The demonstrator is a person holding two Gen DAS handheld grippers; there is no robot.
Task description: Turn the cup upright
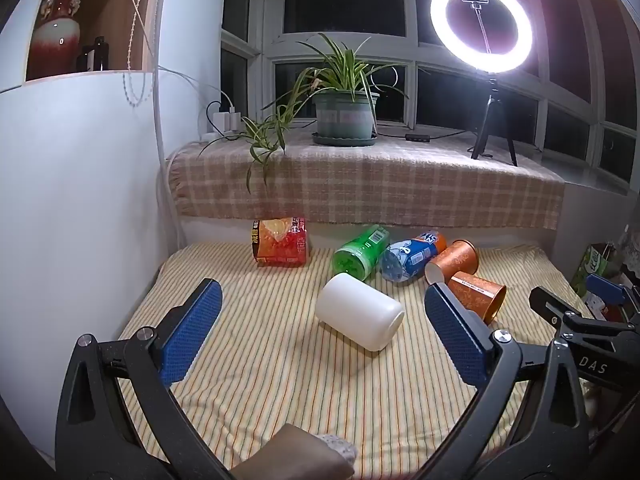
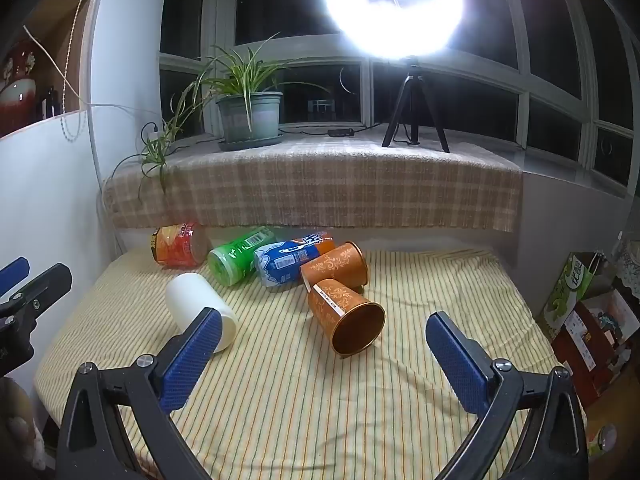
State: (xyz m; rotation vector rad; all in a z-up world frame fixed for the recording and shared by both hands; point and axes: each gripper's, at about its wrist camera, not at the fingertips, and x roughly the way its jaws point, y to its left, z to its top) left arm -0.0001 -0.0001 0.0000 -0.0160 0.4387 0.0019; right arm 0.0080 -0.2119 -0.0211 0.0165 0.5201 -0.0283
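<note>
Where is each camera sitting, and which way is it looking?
Left wrist: on the left gripper, facing the window; white cup ahead; right gripper shows at the edge.
Right wrist: on the right gripper, facing the window; nearer orange cup ahead; left gripper's tip at the left edge.
Shared: cups, potted plant, ring light.

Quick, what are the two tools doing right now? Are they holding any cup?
Left tool: open, holding nothing; the white cup lies on its side ahead.
Right tool: open, holding nothing; the orange cup lies ahead.
</note>
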